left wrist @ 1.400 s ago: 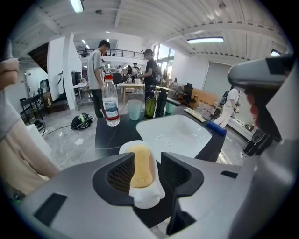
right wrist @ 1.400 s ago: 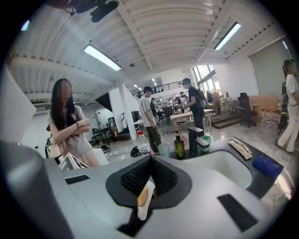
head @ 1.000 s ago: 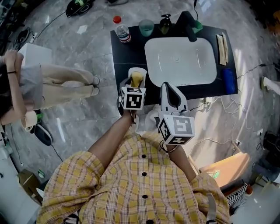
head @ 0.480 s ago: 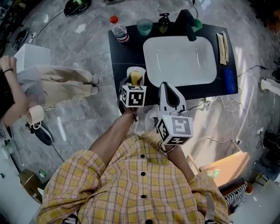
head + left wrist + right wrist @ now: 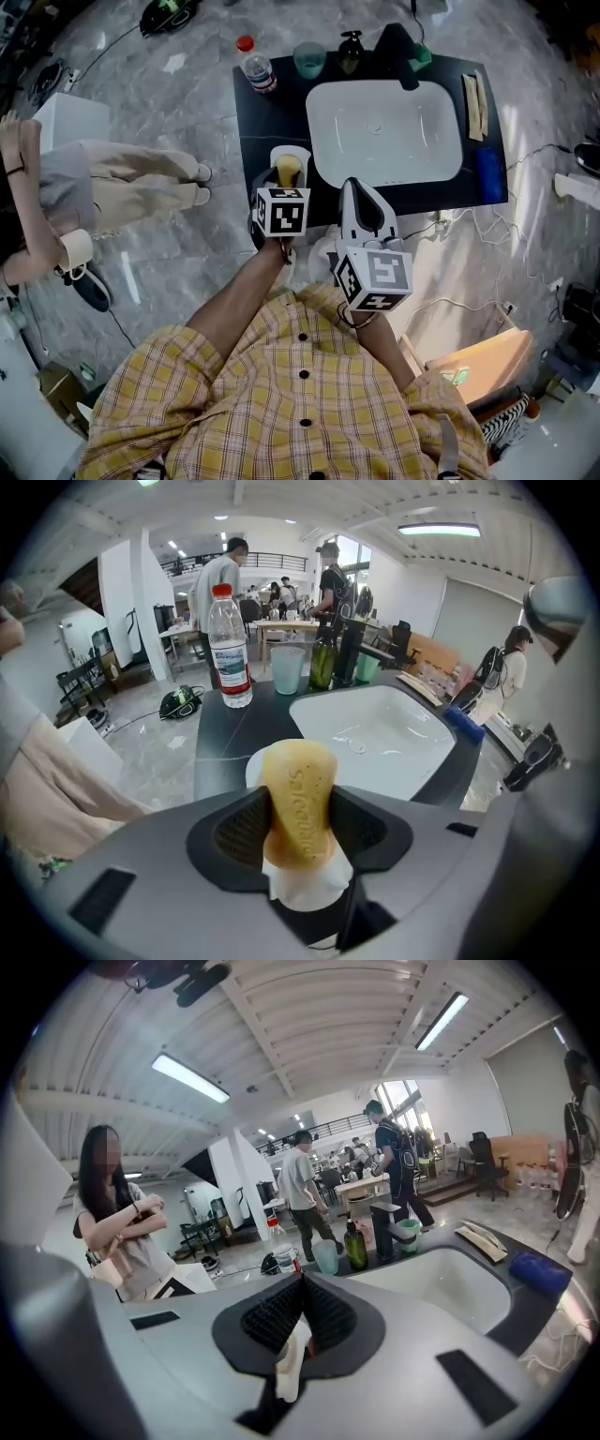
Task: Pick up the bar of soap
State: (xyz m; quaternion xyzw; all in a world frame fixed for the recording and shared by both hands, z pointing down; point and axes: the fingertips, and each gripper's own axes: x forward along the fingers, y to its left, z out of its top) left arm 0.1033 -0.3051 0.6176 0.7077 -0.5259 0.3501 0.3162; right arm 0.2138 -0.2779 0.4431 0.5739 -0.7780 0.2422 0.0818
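The left claw (image 5: 298, 829) is closed on the bar of soap (image 5: 298, 785), its two dark ribbed pads pressing the bar's broad faces. The yellow bar stands upright between them, with about half its length rising clear above the pads. Holding it across the flat sides and low down looks deliberate: a soap bar is slick and rounded, and the ribbing gives more contact to stop it squirting out. A pale piece sits under the bar at the jaw base; I cannot tell whether it belongs to the claw.

Just beyond the bar lies the white dish (image 5: 252, 765), on the near left part of the dark counter (image 5: 272, 112). From the head view the soap hangs over that dish, but whether it has cleared the dish I cannot tell.

The right claw (image 5: 302, 1314) has its jaws pressed together with only a pale strip at their seam. It waits near the counter's front edge, out of the left arm's way, since one claw is enough here.

Further out are the white sink (image 5: 384, 131), and a water bottle (image 5: 229, 649) and cup (image 5: 287, 669) along the counter's far edge.
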